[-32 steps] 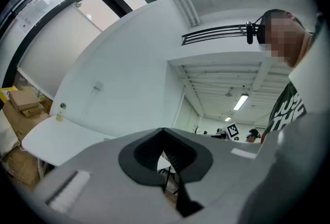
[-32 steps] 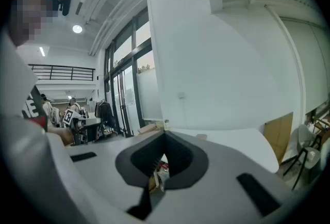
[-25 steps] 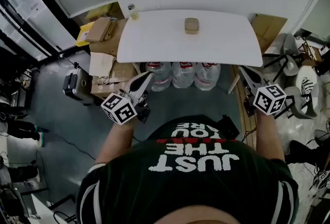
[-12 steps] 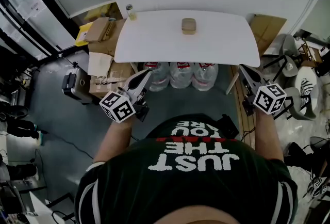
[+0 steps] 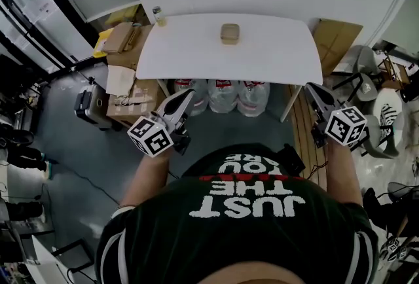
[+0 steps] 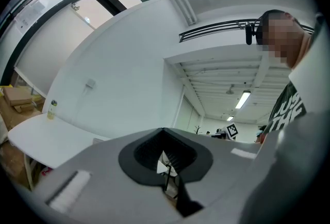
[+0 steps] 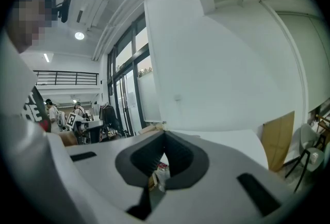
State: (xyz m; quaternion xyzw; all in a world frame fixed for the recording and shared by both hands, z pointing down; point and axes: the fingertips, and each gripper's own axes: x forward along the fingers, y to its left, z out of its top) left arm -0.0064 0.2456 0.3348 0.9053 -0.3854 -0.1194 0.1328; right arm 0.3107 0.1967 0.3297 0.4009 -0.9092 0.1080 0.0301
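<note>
Two claws are counted: one left claw and one right claw, each topped by one marker cube. One white surface is seen. One tan block and one small bottle are carried on it. Three water jugs are counted under it.

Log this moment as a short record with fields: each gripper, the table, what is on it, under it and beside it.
Left gripper: jaws together, nothing between them, in the air short of the table
Right gripper: jaws together, nothing between them, in the air near the table's right near corner
Table: white, ahead of both grippers
On table: tan box at the far middle; small bottle at the far left corner
Under table: large water bottles
Left of table: cardboard boxes
</note>
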